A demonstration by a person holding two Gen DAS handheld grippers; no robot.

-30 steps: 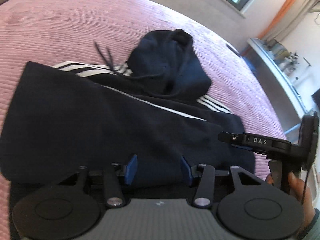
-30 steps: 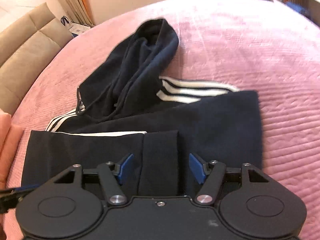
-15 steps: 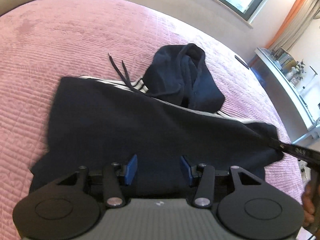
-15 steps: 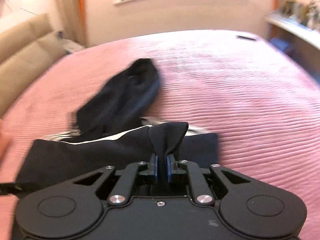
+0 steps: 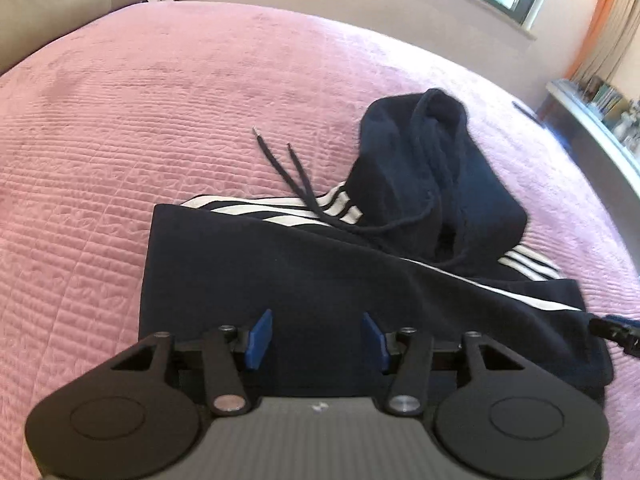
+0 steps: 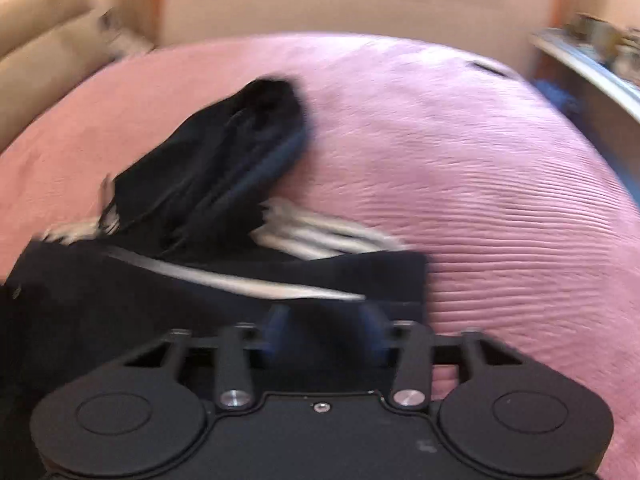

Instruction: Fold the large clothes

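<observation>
A pink bed (image 5: 200, 120) fills the room. A dark hoodie (image 5: 320, 280) with white stripes lies folded across its near side, the hood (image 5: 432, 168) bunched up beyond. The left tool (image 5: 316, 338) hovers over the near edge, jaws apart and empty. The right tool (image 6: 324, 330) has just been closing, yet its blurred view shows its jaws apart over dark cloth. Two cords (image 5: 288, 168) trail left.

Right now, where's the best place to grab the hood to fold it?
Probably the hood at its far rounded tip, coming from above and beyond it. It lies loose past the folded hoodie body on the pink bedspread, so that free tip should lift easily and fold back toward you.
</observation>
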